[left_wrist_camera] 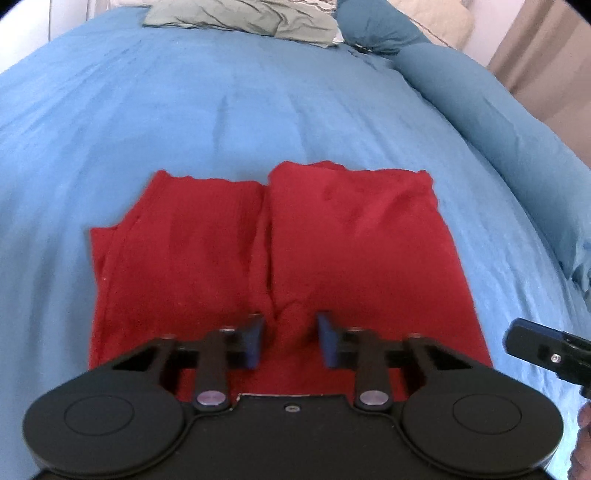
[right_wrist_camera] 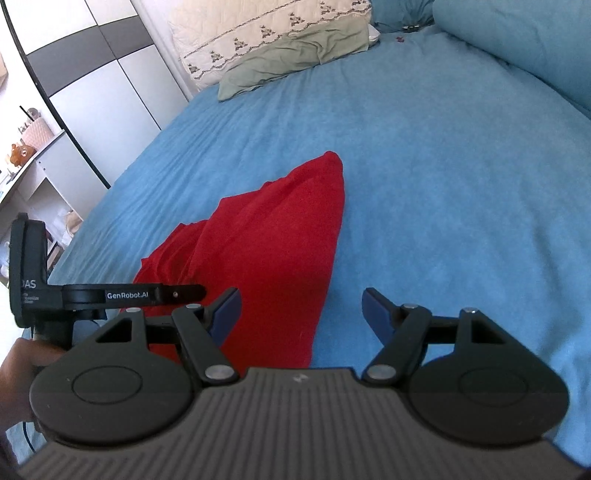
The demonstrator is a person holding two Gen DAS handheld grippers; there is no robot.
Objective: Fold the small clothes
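Note:
Red shorts (left_wrist_camera: pixel 280 254) lie flat on the blue bedspread (left_wrist_camera: pixel 221 110), legs pointing away. My left gripper (left_wrist_camera: pixel 291 341) is open just over the near middle of the shorts, its jaws on either side of a raised fold of red cloth at the crotch seam, not closed on it. In the right wrist view the shorts (right_wrist_camera: pixel 266 251) lie to the left. My right gripper (right_wrist_camera: pixel 301 317) is open wide and empty above the shorts' right edge and the bedspread (right_wrist_camera: pixel 443 184). The left gripper's body (right_wrist_camera: pixel 110 295) shows at the left there.
A green-grey pillow (left_wrist_camera: pixel 243 16) and a cream quilted pillow (right_wrist_camera: pixel 266 33) lie at the head of the bed. A rolled blue duvet (left_wrist_camera: pixel 498 136) runs along the right side. A wardrobe (right_wrist_camera: pixel 92 74) and shelves (right_wrist_camera: pixel 26 158) stand left of the bed.

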